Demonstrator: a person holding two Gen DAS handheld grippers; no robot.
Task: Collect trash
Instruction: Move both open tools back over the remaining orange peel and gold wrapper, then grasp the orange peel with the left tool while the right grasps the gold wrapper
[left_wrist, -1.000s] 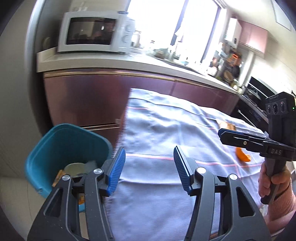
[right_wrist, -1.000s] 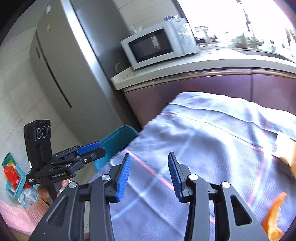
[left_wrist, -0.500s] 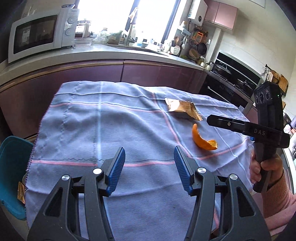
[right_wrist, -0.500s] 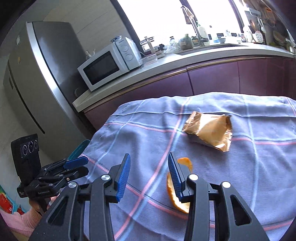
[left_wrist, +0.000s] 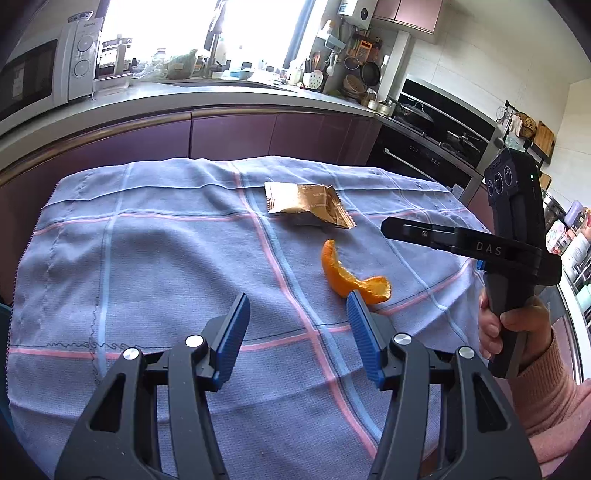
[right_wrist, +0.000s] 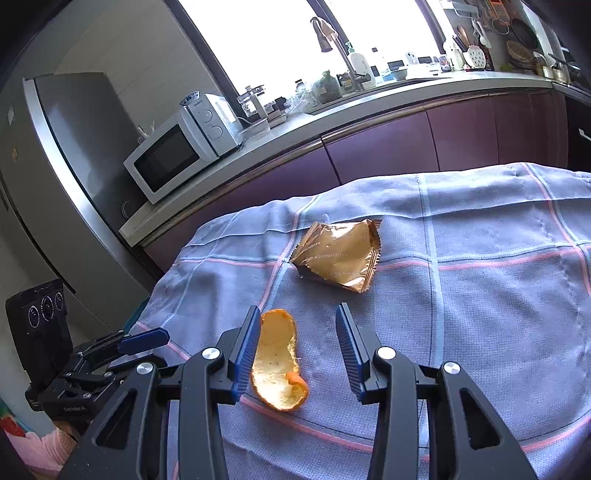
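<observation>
Right gripper (right_wrist: 297, 347): your jaws stand part open and empty, straddling the orange peel (right_wrist: 279, 363), lined up to pinch it.
Left gripper (left_wrist: 297, 332): part open, holding nothing, hovering near.
Gold wrapper (right_wrist: 338, 254): just beyond, flat on the checked cloth (right_wrist: 480, 314).

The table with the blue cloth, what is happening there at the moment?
A person is clearing trash with a pair of hand-held tongs in each hand. Two pieces lie on the checked cloth: an orange peel and, beyond it, a gold snack wrapper. The right tongs hang open just over the peel, which shows between the fingers but is not gripped. The left tongs are open too and hold nothing. Neither piece has been picked up yet.
</observation>
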